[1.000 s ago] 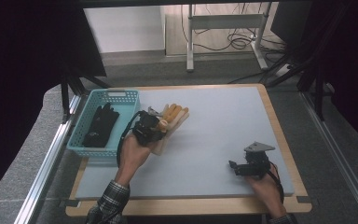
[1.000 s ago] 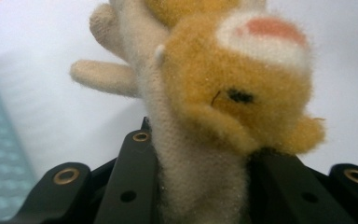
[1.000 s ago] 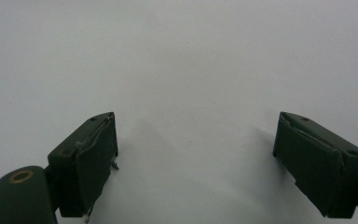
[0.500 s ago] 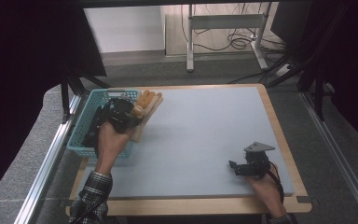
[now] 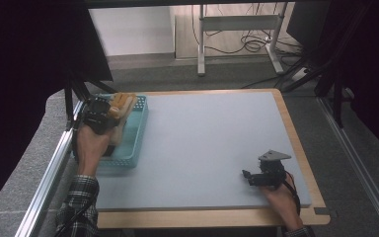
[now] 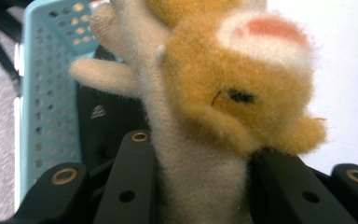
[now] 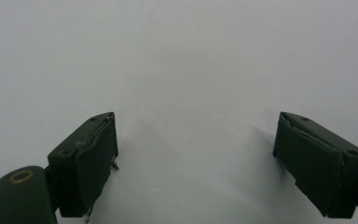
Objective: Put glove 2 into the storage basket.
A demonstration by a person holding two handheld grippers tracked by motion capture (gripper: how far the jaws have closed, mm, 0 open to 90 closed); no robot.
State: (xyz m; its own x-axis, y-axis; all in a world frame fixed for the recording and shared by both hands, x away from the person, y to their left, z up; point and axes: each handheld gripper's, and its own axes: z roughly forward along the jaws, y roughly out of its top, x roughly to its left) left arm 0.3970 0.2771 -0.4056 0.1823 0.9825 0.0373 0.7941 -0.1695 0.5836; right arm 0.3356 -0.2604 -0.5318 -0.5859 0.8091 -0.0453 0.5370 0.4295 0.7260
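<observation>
The left tool [image 5: 109, 112] is clenched on a plush toy [image 5: 120, 103], held over the far end of the turquoise basket [image 5: 137, 137]. This basket sits at the left edge of the grey surface [image 5: 202, 143]. Well right of the basket, the right tool [image 5: 249, 176] rests with jaws apart, empty, near the front edge, with bare surface between.

- A grey mat [image 5: 212, 148] covers the wooden table [image 5: 296, 148].
- A white metal stand [image 5: 237, 29] with cables [image 5: 246, 45] is on the floor at 12 o'clock.
</observation>
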